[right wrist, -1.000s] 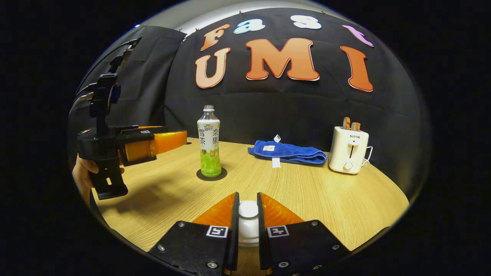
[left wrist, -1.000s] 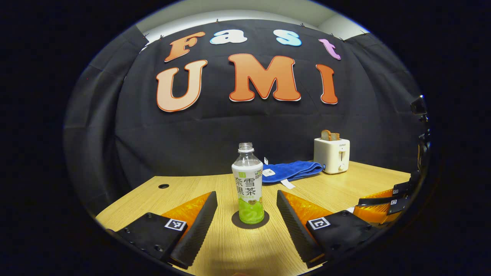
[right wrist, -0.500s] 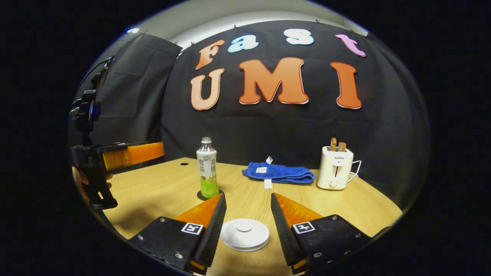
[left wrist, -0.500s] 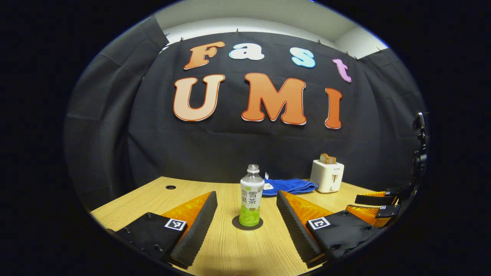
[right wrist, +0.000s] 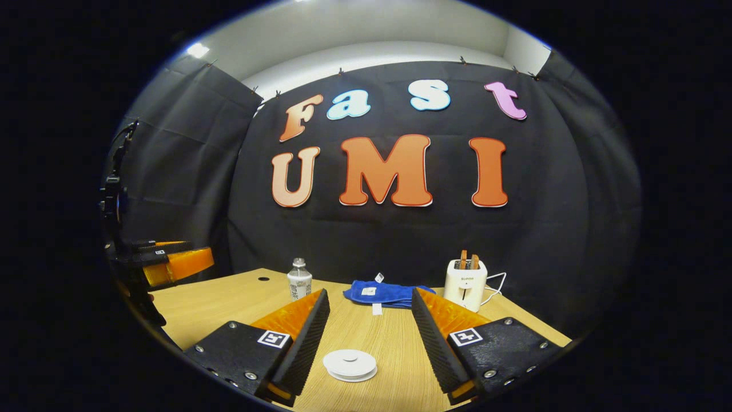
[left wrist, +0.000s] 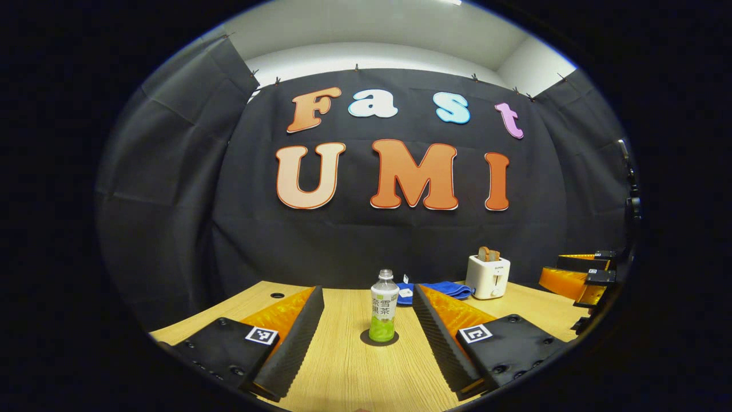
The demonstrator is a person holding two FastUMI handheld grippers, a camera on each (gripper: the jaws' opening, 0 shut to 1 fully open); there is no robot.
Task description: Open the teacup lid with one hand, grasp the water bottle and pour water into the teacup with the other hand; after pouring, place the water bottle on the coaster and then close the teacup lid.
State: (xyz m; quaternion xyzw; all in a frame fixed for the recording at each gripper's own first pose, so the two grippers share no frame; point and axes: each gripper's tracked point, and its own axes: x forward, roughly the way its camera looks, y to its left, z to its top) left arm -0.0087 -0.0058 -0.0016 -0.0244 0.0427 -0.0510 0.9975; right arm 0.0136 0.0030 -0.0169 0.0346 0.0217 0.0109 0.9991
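You get even, fairly bright light from overhead: in the right gripper view a ceiling lamp glares at the upper left. The table glows warm with hardly any glare, and the bottle throws only a faint, soft shadow. Both views stay sharp at the centre, with no motion blur. Fisheye distortion bends the table edge and cloth folds toward the rim, where your picture darkens

wooden table, coaster, towel, toaster
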